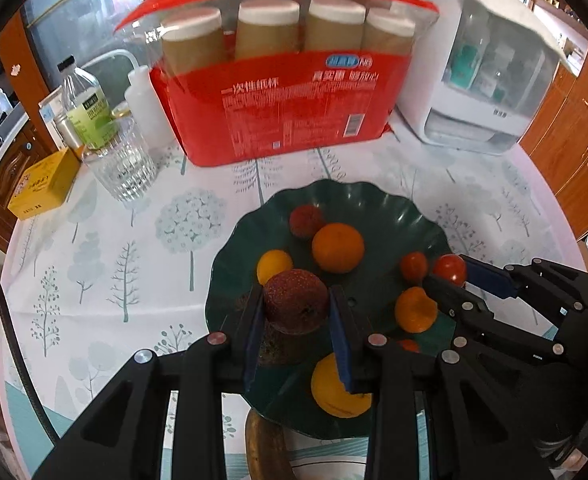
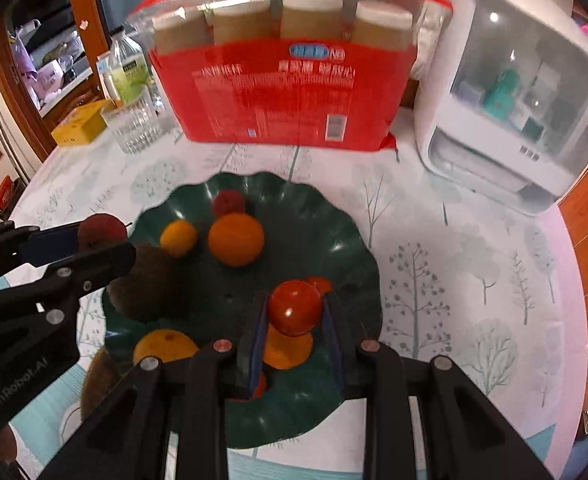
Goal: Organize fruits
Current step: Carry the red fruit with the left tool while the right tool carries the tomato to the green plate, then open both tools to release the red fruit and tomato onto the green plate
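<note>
A dark green scalloped plate on the tree-print tablecloth holds an orange, a small red lychee, yellow fruits and small orange ones. My left gripper is shut on a dark red lychee above the plate's left side. My right gripper is shut on a red tomato above the plate's right side. Another tomato lies on the plate.
A red pack of paper cups stands behind the plate. A white appliance is at back right. A glass, bottles and a yellow box are at back left. A brown banana lies at the plate's near edge.
</note>
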A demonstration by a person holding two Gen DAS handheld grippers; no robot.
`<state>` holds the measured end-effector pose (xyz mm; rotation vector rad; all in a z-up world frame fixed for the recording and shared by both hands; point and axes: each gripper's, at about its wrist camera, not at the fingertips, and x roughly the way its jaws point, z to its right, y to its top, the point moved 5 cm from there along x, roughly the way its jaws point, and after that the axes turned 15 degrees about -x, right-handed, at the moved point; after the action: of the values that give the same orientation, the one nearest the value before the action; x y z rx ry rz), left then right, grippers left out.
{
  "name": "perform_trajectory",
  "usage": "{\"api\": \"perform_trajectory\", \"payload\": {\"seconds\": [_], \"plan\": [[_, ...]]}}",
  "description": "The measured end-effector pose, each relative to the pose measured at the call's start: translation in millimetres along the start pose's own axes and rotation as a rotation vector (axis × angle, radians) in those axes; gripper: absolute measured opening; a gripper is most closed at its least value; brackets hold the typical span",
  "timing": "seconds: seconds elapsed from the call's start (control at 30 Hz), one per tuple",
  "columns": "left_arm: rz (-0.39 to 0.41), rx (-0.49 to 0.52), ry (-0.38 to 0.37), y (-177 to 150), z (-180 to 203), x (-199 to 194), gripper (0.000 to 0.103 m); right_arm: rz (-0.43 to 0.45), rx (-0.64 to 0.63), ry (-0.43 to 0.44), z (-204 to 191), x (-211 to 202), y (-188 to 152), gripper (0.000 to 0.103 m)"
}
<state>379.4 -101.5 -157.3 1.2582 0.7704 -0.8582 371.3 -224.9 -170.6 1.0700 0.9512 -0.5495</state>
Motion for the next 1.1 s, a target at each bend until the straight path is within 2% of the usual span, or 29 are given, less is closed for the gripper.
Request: {"api": "perform_trajectory", "payload": {"seconds": [0.27, 0.33, 0.37, 0.43, 0.5, 0.6, 1.1], "plan": [[-0.019, 0.02, 0.01, -2.1, 1.4, 11.7, 0.033, -0.018, -0.006, 0.036, -3.6, 14.6, -1.2, 0.028], [-0.03, 0.01, -0.002, -2.4, 0.9, 12.7, 0.045, -0.019, -0.009, 0.055, -5.8, 15.6, -0.6, 0.029], [-0.027, 0.006, -0.002, -2.3, 0.3, 12.3, 0.055, -0.017, -0.009, 0.056, -6.3, 15.5, -0.6, 0.03], [-0.014, 0.002, 0.002, -1.4, -1.6, 10.2, 0.062, -0.012, -0.013, 0.056, -6.6, 14.8, 0.0, 0.038], [-0.009, -0.005, 0.002, -0.9, -3.5, 8.8, 0.067, -0.001, -0.011, 0.058, -6.1, 12.8, 0.7, 0.039], [0.002, -0.015, 0.008, -0.2, -6.6, 5.4, 0.071, 0.007, -0.01, 0.058, -4.8, 9.9, 1.3, 0.04], [0.031, -0.035, 0.021, -6.0, -18.9, -22.3, 0.073, 0.052, 0.004, 0.046, -4.4, -16.4, 4.4, 0.04]]}}
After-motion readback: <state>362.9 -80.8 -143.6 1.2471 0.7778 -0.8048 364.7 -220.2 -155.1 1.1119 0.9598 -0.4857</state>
